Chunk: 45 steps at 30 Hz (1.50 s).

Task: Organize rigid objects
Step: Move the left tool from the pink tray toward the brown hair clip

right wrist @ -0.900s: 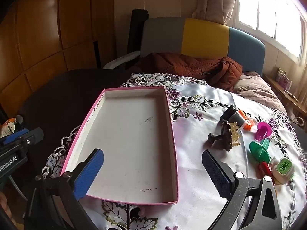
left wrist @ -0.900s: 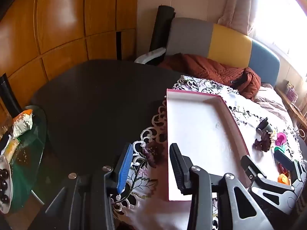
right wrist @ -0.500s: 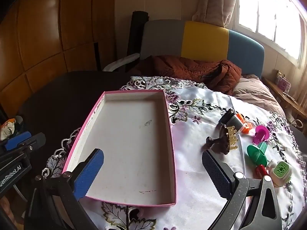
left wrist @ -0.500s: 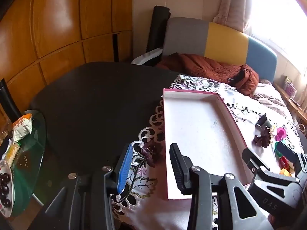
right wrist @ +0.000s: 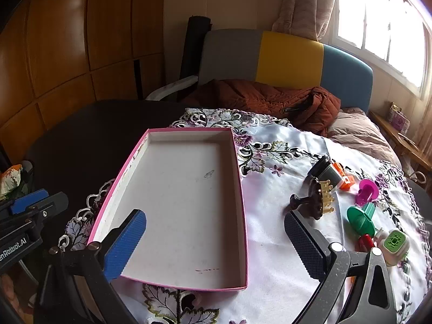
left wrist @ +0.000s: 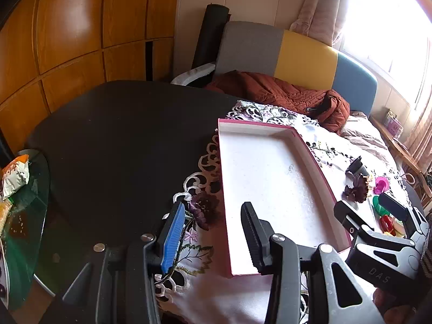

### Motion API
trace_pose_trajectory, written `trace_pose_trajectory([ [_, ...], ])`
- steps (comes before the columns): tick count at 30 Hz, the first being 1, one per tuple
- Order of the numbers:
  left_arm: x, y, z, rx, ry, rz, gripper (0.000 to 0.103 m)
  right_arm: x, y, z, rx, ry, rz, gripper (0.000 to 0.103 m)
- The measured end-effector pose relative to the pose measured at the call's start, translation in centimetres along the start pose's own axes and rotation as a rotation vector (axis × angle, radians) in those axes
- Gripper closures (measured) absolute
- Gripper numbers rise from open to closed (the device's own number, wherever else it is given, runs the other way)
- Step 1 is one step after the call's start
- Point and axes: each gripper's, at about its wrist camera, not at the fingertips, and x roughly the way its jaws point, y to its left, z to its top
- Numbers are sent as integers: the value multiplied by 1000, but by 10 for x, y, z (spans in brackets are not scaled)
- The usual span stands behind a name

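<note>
A shallow pink-rimmed box [right wrist: 237,162] with a white inside lies empty on the embroidered cloth; it also shows in the left wrist view [left wrist: 310,148]. To its right lie small objects: a dark hair claw [right wrist: 316,199], a black cylinder [right wrist: 322,168], an orange piece [right wrist: 347,179], a magenta piece [right wrist: 367,189], a green piece [right wrist: 360,217] and a white-and-green stamp [right wrist: 394,243]. My right gripper [right wrist: 216,243] is open and empty above the box's near end. My left gripper [left wrist: 213,232] is open and empty over the box's near left corner.
The white embroidered cloth [right wrist: 272,216] covers the right part of a dark round table [left wrist: 121,135]. A sofa with a brown jacket [right wrist: 264,100] stands behind. A glass side table with a snack bag [left wrist: 14,172] is at the far left.
Both grippers have drawn back and up a little, so the box and the small objects sit slightly farther off. Nothing was grasped or moved.
</note>
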Motion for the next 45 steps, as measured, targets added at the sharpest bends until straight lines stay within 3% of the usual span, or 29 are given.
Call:
trace_pose_trajectory([
  [16, 6, -20, -3, 95, 11, -7, 60, 5, -16, -3, 20, 18, -9, 0],
  [25, 12, -38, -1, 163, 33, -8, 60, 5, -51, -3, 40, 33, -43, 0],
  [35, 16, -56, 1, 216, 44, -54, 56, -9, -142, 4, 167, 18, -105, 0],
  [45, 28, -96, 2, 281, 94, -153, 53, -8, -252, -10, 344, 25, -244, 0],
])
